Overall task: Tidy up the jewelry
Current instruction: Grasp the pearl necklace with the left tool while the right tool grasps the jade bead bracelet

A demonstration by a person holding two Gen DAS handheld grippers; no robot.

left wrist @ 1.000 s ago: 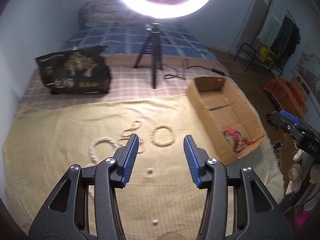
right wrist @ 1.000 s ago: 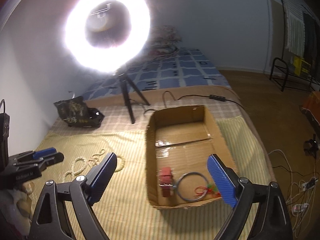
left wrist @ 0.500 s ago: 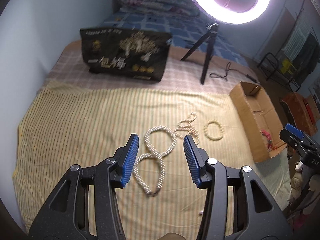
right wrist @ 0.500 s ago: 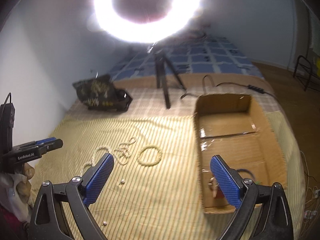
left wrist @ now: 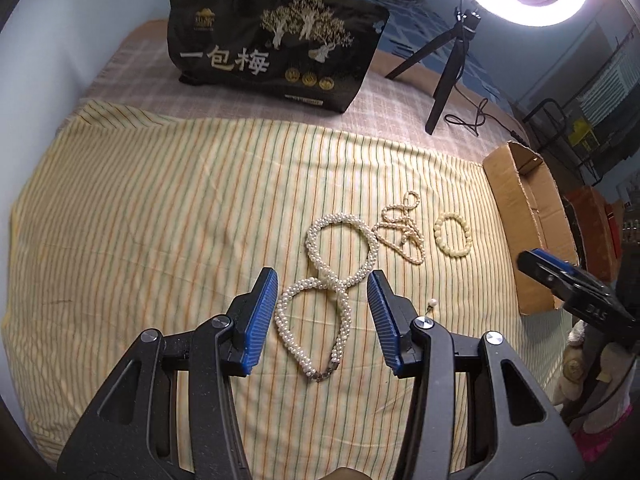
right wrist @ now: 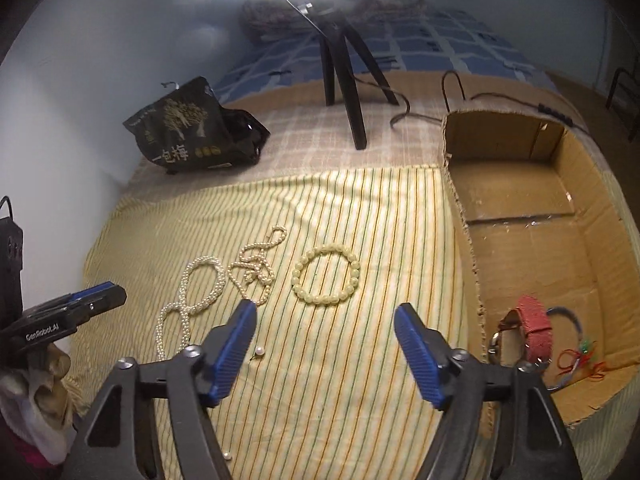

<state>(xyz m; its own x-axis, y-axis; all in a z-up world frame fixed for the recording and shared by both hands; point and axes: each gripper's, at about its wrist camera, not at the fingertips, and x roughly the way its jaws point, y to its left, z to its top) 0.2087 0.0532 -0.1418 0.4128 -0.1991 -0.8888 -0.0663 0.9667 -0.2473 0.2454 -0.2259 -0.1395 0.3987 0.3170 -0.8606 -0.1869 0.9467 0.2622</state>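
Observation:
A thick white pearl necklace [left wrist: 334,276] lies in a figure eight on the striped yellow cloth [left wrist: 160,208]; it also shows in the right wrist view [right wrist: 192,300]. My left gripper [left wrist: 322,308] is open, its jaws on either side of the necklace's near loop. A thin pearl strand [right wrist: 256,266] and a pale green bead bracelet [right wrist: 326,274] lie to its right. My right gripper [right wrist: 324,344] is open and empty just short of the bracelet. A cardboard box [right wrist: 560,184] at the right holds a red watch strap [right wrist: 534,334] and a bangle.
A black printed bag [left wrist: 276,44] stands at the back of the bed. A ring light on a black tripod [left wrist: 446,68] stands behind the cloth with a cable beside it. A loose pearl earring [right wrist: 259,352] lies near the right gripper.
Both grippers have swung left and lowered toward the cloth. The left now straddles the thick pearl necklace; the right has left the box and faces the bead bracelet.

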